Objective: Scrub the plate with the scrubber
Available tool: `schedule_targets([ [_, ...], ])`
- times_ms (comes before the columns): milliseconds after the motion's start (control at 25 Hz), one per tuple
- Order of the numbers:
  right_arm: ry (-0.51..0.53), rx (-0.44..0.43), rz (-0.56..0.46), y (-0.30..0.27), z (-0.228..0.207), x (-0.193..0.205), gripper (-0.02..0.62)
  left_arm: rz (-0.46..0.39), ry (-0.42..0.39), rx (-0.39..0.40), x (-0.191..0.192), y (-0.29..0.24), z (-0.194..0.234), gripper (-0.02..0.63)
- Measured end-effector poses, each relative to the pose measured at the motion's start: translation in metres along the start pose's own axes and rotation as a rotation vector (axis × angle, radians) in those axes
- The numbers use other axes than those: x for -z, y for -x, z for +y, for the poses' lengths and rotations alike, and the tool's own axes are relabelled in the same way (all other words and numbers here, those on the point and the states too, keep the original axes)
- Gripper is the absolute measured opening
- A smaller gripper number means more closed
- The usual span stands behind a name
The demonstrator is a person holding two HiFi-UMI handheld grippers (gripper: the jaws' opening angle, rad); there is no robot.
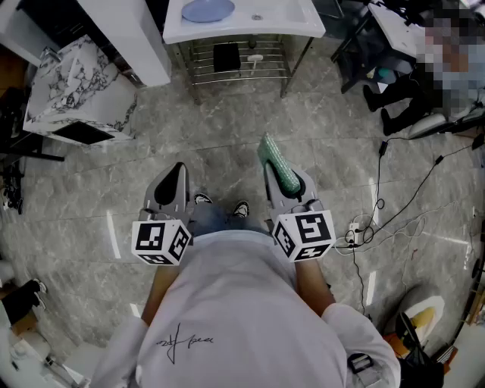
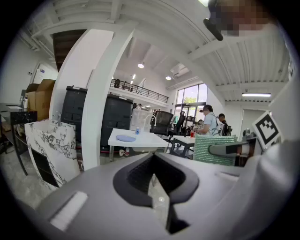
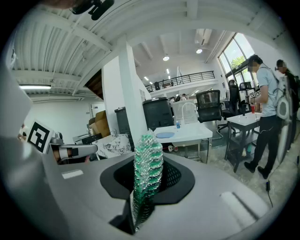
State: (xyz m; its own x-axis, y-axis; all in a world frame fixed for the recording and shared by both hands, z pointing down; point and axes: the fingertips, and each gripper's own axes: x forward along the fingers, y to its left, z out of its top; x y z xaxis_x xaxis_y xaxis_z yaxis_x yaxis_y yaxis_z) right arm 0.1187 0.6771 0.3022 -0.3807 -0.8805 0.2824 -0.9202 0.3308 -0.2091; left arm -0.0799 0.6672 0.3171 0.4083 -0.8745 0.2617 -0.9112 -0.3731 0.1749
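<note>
One blue plate (image 1: 208, 10) lies flat on the white table (image 1: 292, 19), well ahead of both grippers across bare floor. The green scrubber (image 1: 278, 163) sits edge-on, long axis pointing at the table, pinched in the right gripper (image 1: 286, 180). The left gripper (image 1: 178, 173) is closed on nothing and looks slightly nearer the plate

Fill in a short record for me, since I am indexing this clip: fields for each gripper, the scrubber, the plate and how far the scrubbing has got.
left gripper: shut, nothing between its jaws
right gripper: shut on the scrubber
scrubber: green, stands edge-up out of the jaws
plate: blue, lies on the white table ahead of the person, apart from both grippers
progress: scrubber in hand, plate not yet touched
</note>
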Motion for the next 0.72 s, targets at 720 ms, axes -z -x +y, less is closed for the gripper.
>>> schedule_targets([
  [720,-0.024,-0.043,0.038,-0.035,-0.024,-0.008,0.058,0.014,0.024,-0.024,-0.013,-0.037,0.005,0.052],
])
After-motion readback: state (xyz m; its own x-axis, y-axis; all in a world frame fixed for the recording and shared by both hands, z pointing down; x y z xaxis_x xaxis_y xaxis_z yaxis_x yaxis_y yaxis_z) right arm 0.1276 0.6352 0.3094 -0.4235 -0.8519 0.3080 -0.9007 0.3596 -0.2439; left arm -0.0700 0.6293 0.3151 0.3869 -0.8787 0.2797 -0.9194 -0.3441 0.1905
